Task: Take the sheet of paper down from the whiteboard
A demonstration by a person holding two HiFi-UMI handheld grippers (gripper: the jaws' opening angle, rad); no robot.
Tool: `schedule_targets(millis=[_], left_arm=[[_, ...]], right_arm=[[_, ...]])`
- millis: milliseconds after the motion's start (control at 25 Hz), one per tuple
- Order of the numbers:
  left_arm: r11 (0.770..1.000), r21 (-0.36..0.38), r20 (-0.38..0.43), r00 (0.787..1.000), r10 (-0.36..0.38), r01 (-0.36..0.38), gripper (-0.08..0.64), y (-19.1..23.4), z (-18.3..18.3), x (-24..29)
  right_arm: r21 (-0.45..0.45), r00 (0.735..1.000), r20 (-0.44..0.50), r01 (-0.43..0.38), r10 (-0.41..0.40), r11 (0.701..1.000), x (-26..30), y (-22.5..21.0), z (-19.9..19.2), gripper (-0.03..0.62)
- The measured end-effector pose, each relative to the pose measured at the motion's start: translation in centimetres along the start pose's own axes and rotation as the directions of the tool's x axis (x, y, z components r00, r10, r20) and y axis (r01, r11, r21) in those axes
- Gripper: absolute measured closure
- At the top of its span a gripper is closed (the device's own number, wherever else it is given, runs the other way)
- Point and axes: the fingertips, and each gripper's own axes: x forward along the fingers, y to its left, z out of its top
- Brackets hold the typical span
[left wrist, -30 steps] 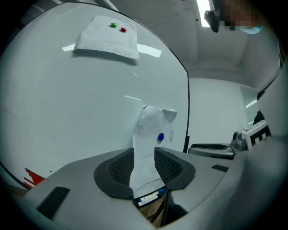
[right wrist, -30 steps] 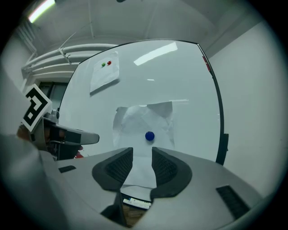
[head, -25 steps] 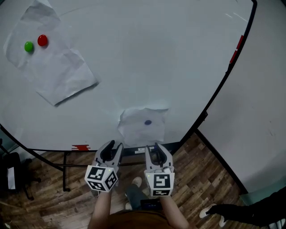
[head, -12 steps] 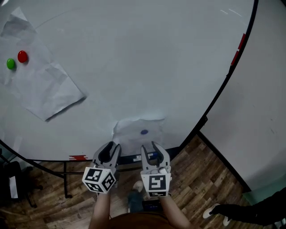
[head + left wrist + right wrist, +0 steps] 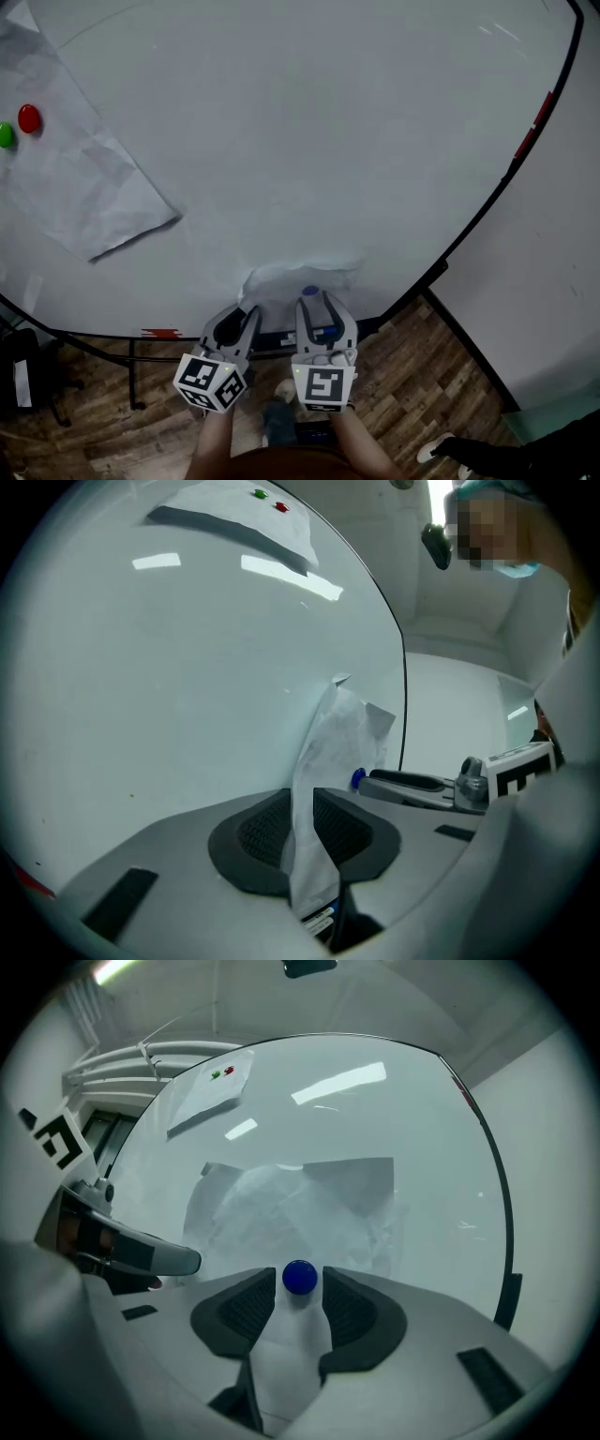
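Now L claw (image 5: 300,799) closing round sheet (image 5: 337,733) edge, R claw (image 5: 299,1274) opening, blue magnet (image 5: 299,1280) btwn jaws

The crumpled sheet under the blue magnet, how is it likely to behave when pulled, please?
The sheet looks floppy and light: it drapes limply between the closing jaws of the left tool. Its creases suggest it may tear easily. Pinned by one blue magnet, it would probably slide or pivot.

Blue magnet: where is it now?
Right gripper view, centre: blue magnet on the crumpled sheet low on the whiteboard, between the right gripper's opening jaws.
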Motion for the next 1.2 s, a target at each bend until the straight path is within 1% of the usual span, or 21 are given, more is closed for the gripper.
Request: schedule_targets(millis=[120, 160, 200, 360, 440, 560, 640, 720, 760, 800, 880, 920, 1080, 1200], left_arm=[[1.0, -0.01, 0.006, 1.0, -0.005, 0.005, 0.486, 0.1, 0.0, 0.3], [1.0, -0.019, 0.009, 1.0, -0.016, 0.016, 0.516, 0.1, 0.1, 0.3], [0.999, -0.03, 0.011, 1.0, -0.025, 0.026, 0.528, 0.1, 0.1, 0.4], [0.999, -0.047, 0.015, 1.0, -0.025, 0.026, 0.532, 0.5, 0.3, 0.5], [0.998, -0.053, 0.019, 1.0, -0.025, 0.026, 0.532, 0.6, 0.4, 0.6], [0.994, -0.096, 0.023, 0.999, -0.045, 0.047, 0.534, 0.6, 0.3, 0.8], [0.991, -0.119, 0.018, 0.998, -0.053, 0.055, 0.535, 0.6, 0.3, 0.7], [0.991, -0.122, 0.016, 0.999, -0.047, 0.049, 0.535, 0.6, 0.4, 0.6], [0.989, -0.137, 0.022, 0.999, -0.047, 0.05, 0.535, 0.7, 0.5, 0.6], [0.984, -0.167, 0.035, 0.998, -0.052, 0.057, 0.535, 0.7, 0.6, 0.7], [0.967, -0.243, 0.063, 0.996, -0.064, 0.077, 0.535, 0.8, 0.6, 0.7], [0.96, -0.266, 0.072, 0.995, -0.065, 0.082, 0.535, 0.8, 0.6, 0.7], [0.951, -0.293, 0.083, 0.994, -0.074, 0.096, 0.535, 0.6, 0.8, 0.8], [0.95, -0.297, 0.083, 0.994, -0.073, 0.095, 0.535, 0.5, 0.9, 0.6]], right_arm=[[-0.01, 1.0, 0.002, 0.015, -0.015, 1.0, 0.6, -0.3, -0.1, 0.437], [-0.02, 1.0, 0.011, 0.018, -0.018, 1.0, 0.8, -0.3, -0.1, 0.437], [-0.03, 1.0, 0.021, 0.019, -0.018, 0.999, 0.9, -0.3, 0.0, 0.439], [-0.045, 1.0, 0.01, 0.021, -0.021, 0.999, 1.2, -0.1, -0.1, 0.445], [-0.07, 0.999, 0.025, 0.028, -0.026, 0.997, 1.3, -0.1, 0.0, 0.449], [-0.118, 0.999, 0.043, 0.036, -0.031, 0.992, 1.4, 0.0, 0.1, 0.454], [-0.125, 0.999, 0.038, 0.035, -0.03, 0.992, 1.3, 0.0, 0.0, 0.455], [-0.123, 0.999, 0.032, 0.028, -0.024, 0.992, 1.3, 0.1, 0.0, 0.454], [-0.122, 0.999, 0.027, 0.024, -0.021, 0.992, 1.3, 0.1, 0.0, 0.456], [-0.124, 1.0, 0.02, 0.02, -0.018, 0.992, 1.4, 0.1, -0.1, 0.456], [-0.117, 1.0, 0.018, 0.017, -0.014, 0.993, 1.4, 0.0, 0.0, 0.454], [-0.111, 1.0, 0.023, 0.016, -0.013, 0.994, 1.3, 0.0, 0.1, 0.454], [-0.091, 1.0, 0.011, 0.011, -0.01, 0.996, 0.5, 0.3, -0.2, 0.454], [-0.087, 1.0, 0.0, 0.007, -0.007, 0.996, 0.0, 0.5, -0.4, 0.454]])
